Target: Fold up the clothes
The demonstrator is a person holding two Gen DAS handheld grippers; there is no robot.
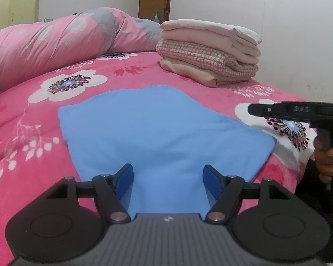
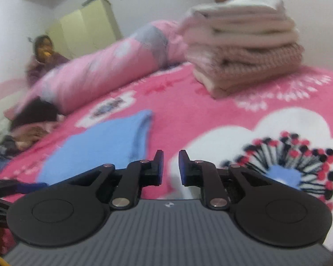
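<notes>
Bed cover: a pink floral blanket [image 1: 144, 71] with big white flowers is spread over the whole bed.
Blue cloth: a light blue cloth [image 1: 157, 133] lies flat on the blanket at the near side of the bed, with its close edge just in front of the left gripper.
Left gripper: the left gripper [image 1: 168, 181] hangs low over the near edge of the blue cloth; its jaws stand wide apart and nothing is between the blue pads.
Right gripper: the right gripper [image 2: 171, 166] is over a white flower of the blanket, to the right of the blue cloth and apart from it; only a narrow gap is between its jaws and they hold nothing.
Hand: a hand [image 1: 327, 155] grips the handle of the right gripper at the right edge of the bed.
Folded pile: a stack of folded clothes [image 1: 211, 53], cream and pink checked, sits at the far right part of the bed, well apart from the blue cloth.
Quilt: a pink rolled quilt [image 1: 55, 44] lies along the far side.
Right view: it is blurred.
</notes>
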